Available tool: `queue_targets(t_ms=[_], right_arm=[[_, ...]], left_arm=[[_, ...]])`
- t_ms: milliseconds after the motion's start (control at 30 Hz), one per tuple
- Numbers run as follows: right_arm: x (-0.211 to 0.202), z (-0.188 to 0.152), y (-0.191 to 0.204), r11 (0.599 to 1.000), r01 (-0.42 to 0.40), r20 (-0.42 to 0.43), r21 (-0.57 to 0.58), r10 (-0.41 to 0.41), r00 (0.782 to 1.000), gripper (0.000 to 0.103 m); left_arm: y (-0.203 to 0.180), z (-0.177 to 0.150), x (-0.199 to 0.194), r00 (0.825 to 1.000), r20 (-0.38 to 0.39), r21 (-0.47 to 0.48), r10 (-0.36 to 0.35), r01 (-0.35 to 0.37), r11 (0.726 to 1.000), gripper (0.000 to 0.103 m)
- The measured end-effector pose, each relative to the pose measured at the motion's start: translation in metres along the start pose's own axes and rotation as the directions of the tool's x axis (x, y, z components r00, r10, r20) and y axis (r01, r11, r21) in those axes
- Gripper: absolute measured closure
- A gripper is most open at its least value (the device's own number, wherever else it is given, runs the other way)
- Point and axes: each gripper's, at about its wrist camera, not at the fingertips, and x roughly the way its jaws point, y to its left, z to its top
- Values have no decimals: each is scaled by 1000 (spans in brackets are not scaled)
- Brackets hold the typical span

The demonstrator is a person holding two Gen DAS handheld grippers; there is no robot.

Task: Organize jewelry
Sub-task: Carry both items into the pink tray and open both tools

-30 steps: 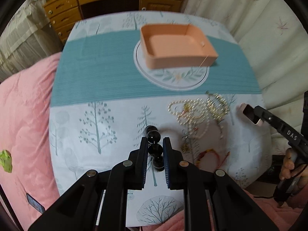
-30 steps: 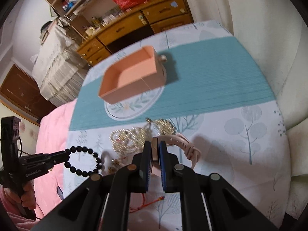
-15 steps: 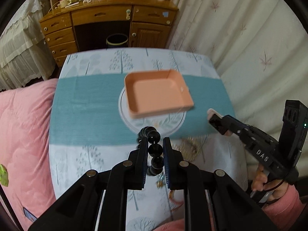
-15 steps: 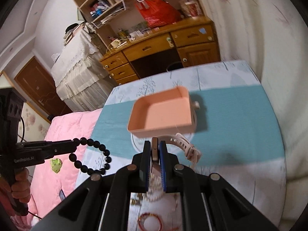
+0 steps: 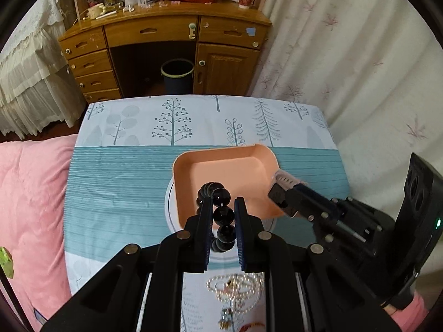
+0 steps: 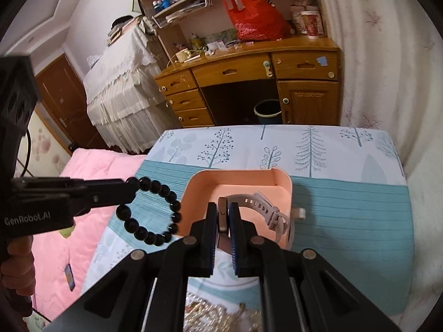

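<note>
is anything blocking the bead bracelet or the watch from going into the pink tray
Nothing visible does. The pink tray is open-topped and its floor looks bare. The left gripper holds the black bead bracelet and the right gripper the watch, both at the tray's near rim.

Light in both my wrist views is soft indoor daylight, pretty even; it seems to filter through the curtain, which looks bright but not blown out; shadows are weak, just a faint dark patch under the peach tray on the tablecloth. Fisheye bends everything hard; the wooden desk bows at the top and each frame's corners go black. My right gripper is smeared with motion blur in the left view; the tray rim looks a bit soft too. Small glints on the black bead bracelet; colours slightly washed.
</note>
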Motion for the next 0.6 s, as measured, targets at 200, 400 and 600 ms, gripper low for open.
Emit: queue_targets(t_ms=[200, 400, 600], right_arm=[[20, -2, -9, 998, 56, -47, 27, -55, 997, 91], [13, -3, -13, 995, 86, -42, 57, -84, 996, 72], [-5, -9, -10, 986, 133, -32, 97, -131, 991, 57]], left_arm=[[-4, 13, 11, 999, 9, 23, 43, -43, 999, 60], [-2, 11, 10, 999, -14, 21, 30, -30, 999, 53], [3, -7, 3, 999, -32, 20, 23, -22, 1000, 42]])
